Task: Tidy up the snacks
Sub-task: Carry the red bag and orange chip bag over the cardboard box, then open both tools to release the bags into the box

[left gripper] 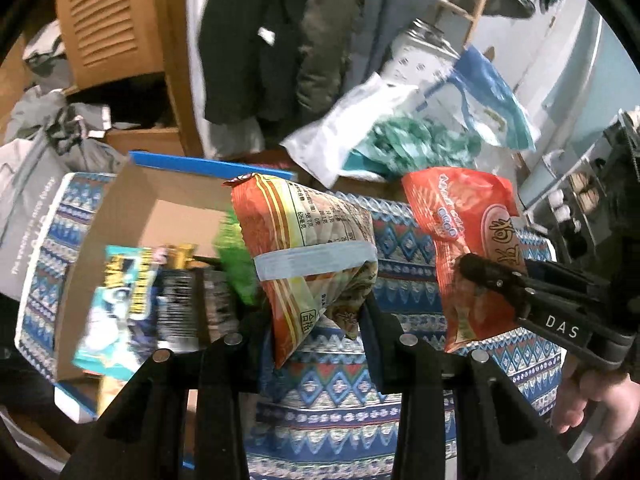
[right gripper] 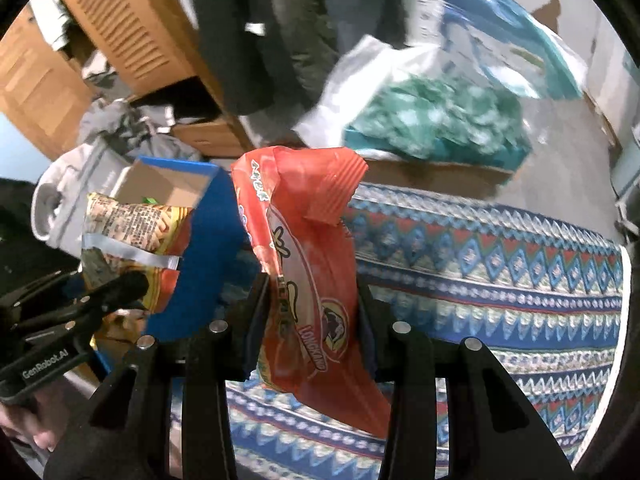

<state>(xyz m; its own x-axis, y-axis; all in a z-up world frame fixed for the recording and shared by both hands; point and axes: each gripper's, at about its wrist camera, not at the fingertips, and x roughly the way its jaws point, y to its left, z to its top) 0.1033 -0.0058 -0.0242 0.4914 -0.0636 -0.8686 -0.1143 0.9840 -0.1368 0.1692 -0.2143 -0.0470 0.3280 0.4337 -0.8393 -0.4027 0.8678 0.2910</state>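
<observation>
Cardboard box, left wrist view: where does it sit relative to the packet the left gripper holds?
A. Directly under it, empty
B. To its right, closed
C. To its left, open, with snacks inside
C: the open cardboard box lies left of the taped snack packet clamped in the left gripper, with packets inside.

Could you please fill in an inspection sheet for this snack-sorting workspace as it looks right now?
Surface: patterned cloth, bare under the claws.
Job's things: taped snack bag and red snack bag, both lifted; cardboard box holds packets.
Clutter: white plastic bag with teal contents.
Grippers: left claw shut on the taped snack bag; right claw shut on the red snack bag.
Cables: nothing seen.
Surroundings: wooden cabinet, hanging dark coat.
</observation>
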